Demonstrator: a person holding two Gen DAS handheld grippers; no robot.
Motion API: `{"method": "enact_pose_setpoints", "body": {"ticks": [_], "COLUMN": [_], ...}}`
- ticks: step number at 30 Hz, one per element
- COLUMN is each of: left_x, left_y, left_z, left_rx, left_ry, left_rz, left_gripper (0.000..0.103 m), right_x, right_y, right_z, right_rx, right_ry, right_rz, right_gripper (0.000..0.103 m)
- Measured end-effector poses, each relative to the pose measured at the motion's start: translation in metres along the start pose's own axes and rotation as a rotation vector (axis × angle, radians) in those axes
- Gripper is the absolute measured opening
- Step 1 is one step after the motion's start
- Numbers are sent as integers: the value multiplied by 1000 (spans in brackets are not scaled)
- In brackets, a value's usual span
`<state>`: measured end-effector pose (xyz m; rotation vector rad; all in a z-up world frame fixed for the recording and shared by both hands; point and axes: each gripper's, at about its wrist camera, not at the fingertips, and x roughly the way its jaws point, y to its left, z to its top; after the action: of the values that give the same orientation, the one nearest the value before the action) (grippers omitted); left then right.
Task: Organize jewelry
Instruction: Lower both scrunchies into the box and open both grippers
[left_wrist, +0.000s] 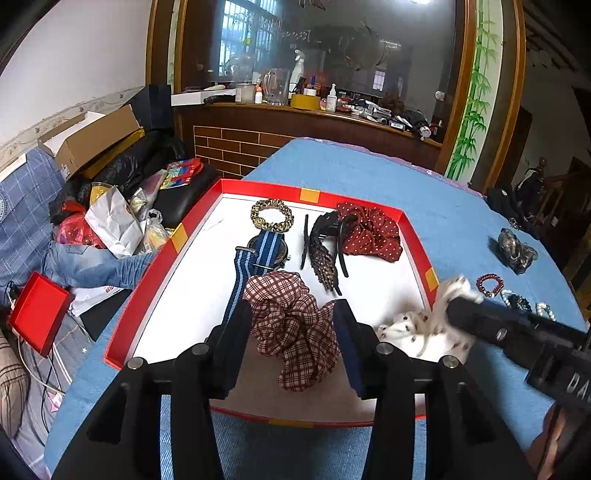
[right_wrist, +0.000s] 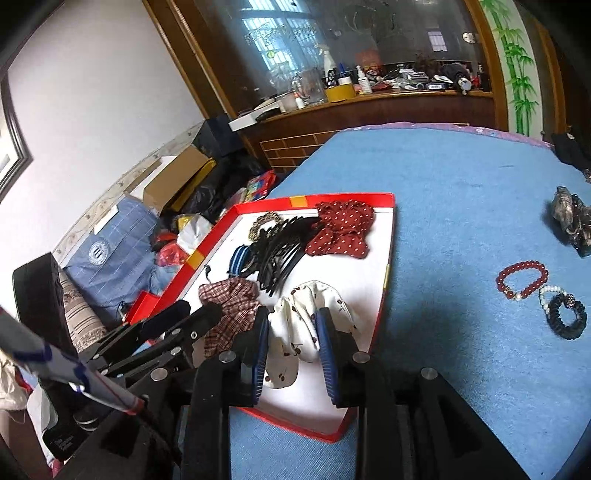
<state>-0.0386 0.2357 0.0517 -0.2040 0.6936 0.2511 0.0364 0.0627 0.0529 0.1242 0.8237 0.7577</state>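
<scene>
A red-rimmed white tray (left_wrist: 413, 236) lies on the blue table. In it are a leopard scrunchie (left_wrist: 272, 215), a blue striped watch (left_wrist: 255, 258), black hair combs (left_wrist: 321, 254), a red dotted scrunchie (left_wrist: 369, 230) and a plaid scrunchie (left_wrist: 295, 328). My left gripper (left_wrist: 293, 317) is open, its fingers either side of the plaid scrunchie (right_wrist: 231, 306). My right gripper (right_wrist: 291, 334) has its fingers around a white cherry-print scrunchie (right_wrist: 306, 317) at the tray's (right_wrist: 380, 314) near right; whether it is pinching it is unclear. It also shows in the left wrist view (left_wrist: 417, 328).
On the table right of the tray lie a red bead bracelet (right_wrist: 522, 278), a pearl bracelet (right_wrist: 546, 295), a black bracelet (right_wrist: 567, 315) and a dark patterned scrunchie (right_wrist: 572, 219). Boxes, bags and clothes are piled left of the table. A cluttered wooden counter stands behind.
</scene>
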Motion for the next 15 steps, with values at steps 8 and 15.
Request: {"method": "enact_pose_setpoints", "body": {"ticks": [8,15], "left_x": [-13,-23], "left_y": [1,-7], "left_z": [1,3], "left_rx": [-4,6], "left_ry": [-17,-35], "left_rz": [3,-3], "left_gripper": [45,46], "right_x": [-15,-34], "right_y": [-4,-20], "right_z": [-6,-12], "right_rx": [15,50], "right_ry": [-15,-50], "right_rz": [32,19], "right_gripper": [43,46]}}
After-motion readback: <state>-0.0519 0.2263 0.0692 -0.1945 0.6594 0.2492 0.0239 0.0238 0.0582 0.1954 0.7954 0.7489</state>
